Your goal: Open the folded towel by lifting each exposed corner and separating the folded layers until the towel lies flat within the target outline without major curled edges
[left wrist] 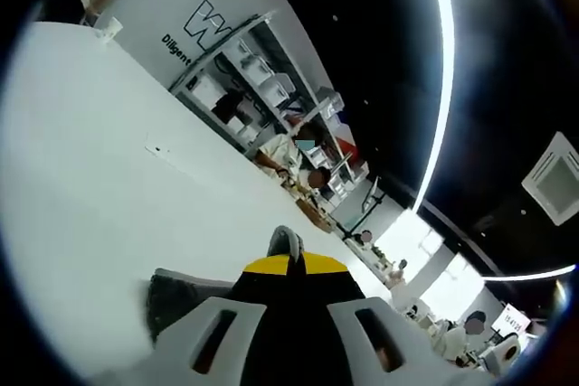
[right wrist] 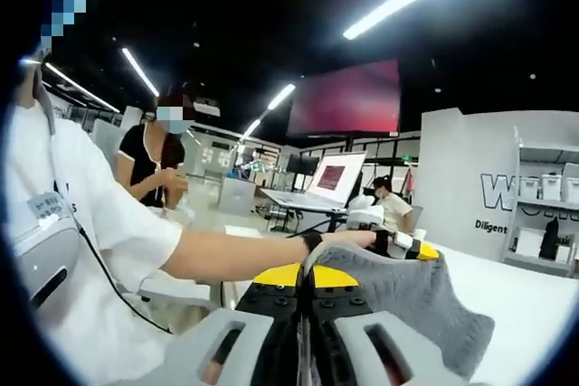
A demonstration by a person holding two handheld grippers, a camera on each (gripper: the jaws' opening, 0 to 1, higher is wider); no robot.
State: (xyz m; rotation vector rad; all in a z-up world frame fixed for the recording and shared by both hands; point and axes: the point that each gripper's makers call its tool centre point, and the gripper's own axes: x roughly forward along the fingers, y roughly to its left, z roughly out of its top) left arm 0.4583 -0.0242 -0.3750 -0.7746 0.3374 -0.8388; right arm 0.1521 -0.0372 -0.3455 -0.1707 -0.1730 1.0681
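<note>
Nearest the lens in the right gripper view, the right gripper has its jaws pressed together on a fold of the grey towel. The cloth rises out of the nip and drapes off to the right of the jaws, its lower hem hanging free above the white table. The towel is lifted here, not lying flat.

In the left gripper view, the left gripper has its jaws brought together, with a small pale-grey scrap standing up at the tips. This looks like a pinched towel corner, though the view is too steep to be certain. More dark grey towel lies just left of and below the jaws, against the table.

Beyond the right jaws, a person's forearm reaches across from the left to the other gripper, which sits at the far end of the raised cloth. Judged from this, the towel's long axis runs straight ahead from the right tool toward the left one, with both tools at its ends.

Room for spreading: the table surface extends far ahead and left of the left gripper. No target outline can be made out in either view. A person in white stands close on the right tool's left.
</note>
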